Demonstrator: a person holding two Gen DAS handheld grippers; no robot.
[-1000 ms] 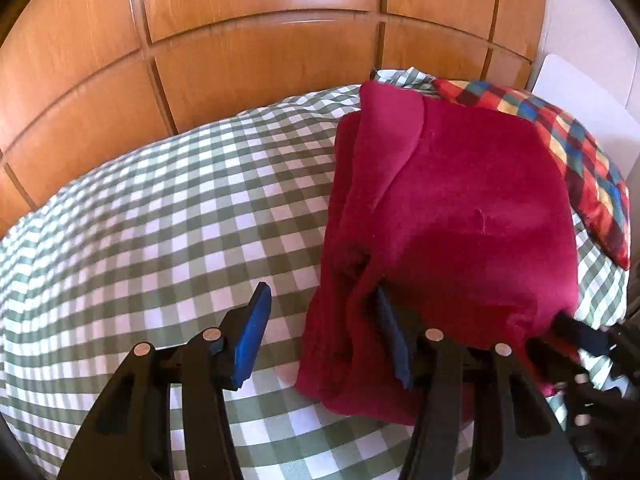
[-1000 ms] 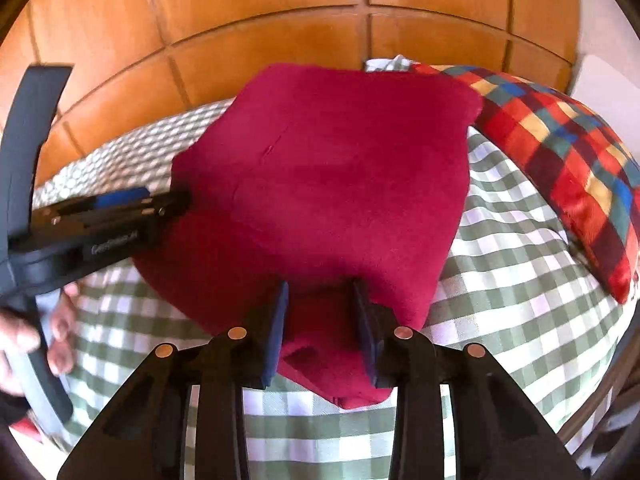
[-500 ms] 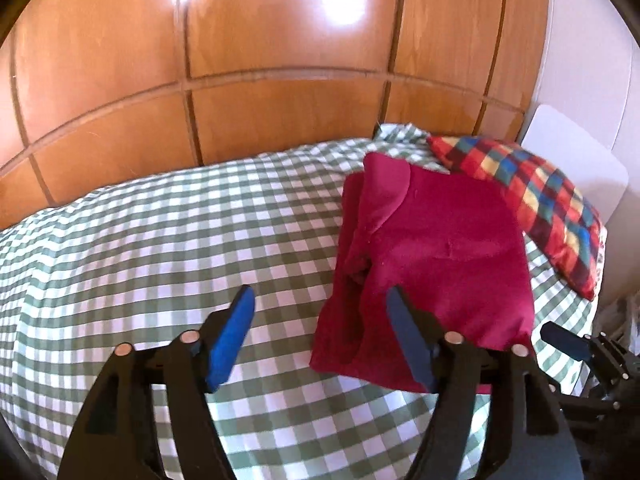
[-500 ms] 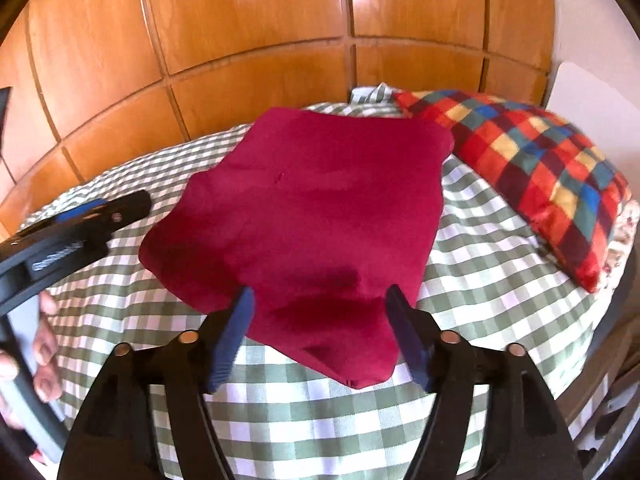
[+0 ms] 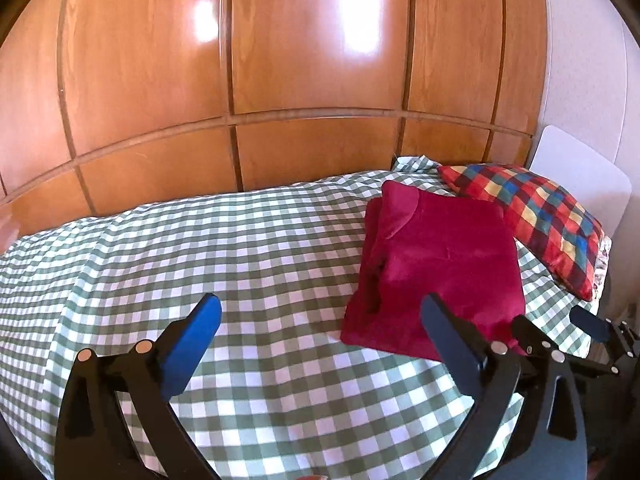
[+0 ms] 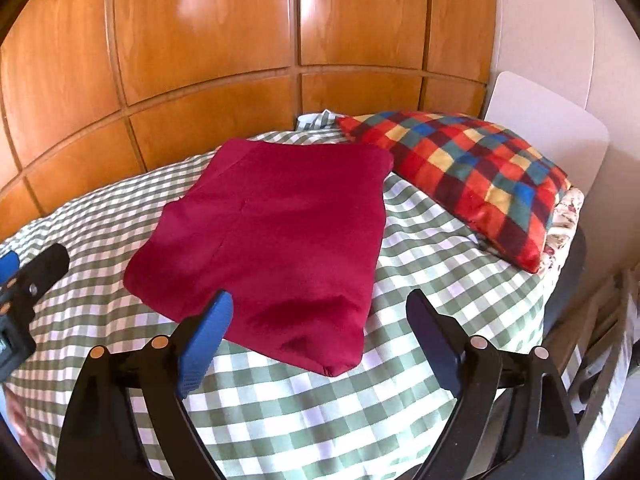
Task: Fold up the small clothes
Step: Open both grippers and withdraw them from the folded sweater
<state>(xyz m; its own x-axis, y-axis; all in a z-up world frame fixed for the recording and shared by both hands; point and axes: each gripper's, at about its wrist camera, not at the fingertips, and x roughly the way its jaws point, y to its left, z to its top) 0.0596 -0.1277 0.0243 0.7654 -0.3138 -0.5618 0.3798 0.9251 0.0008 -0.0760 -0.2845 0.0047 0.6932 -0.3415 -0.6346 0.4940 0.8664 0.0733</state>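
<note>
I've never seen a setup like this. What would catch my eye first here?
Probably the dark red folded garment, lying flat on the green checked bedspread. Just beyond it, a bright multicoloured checked pillow leans near the white headboard. A glossy wooden wardrobe fills the background.

Bedroom corner with a bed set against glossy wood panelling.

A wall of orange-brown wooden panels [image 5: 312, 60], divided by raised mouldings into tall upper sections and shorter lower ones, runs behind the bed and carries bright, soft reflections of daylight near the top. The bed wears a green-and-white checked cover [image 5: 224, 248], lightly creased on the left side. At its far right end lies a cushion [image 6: 472, 172] checked in red, blue, yellow and teal, leaning toward a white rounded headboard [image 6: 548, 128]. Beside the panelling stands a plain pale wall [image 6: 552, 32]. A floral-printed fabric edge [image 6: 568, 216] peeks out beneath the cushion.
</note>
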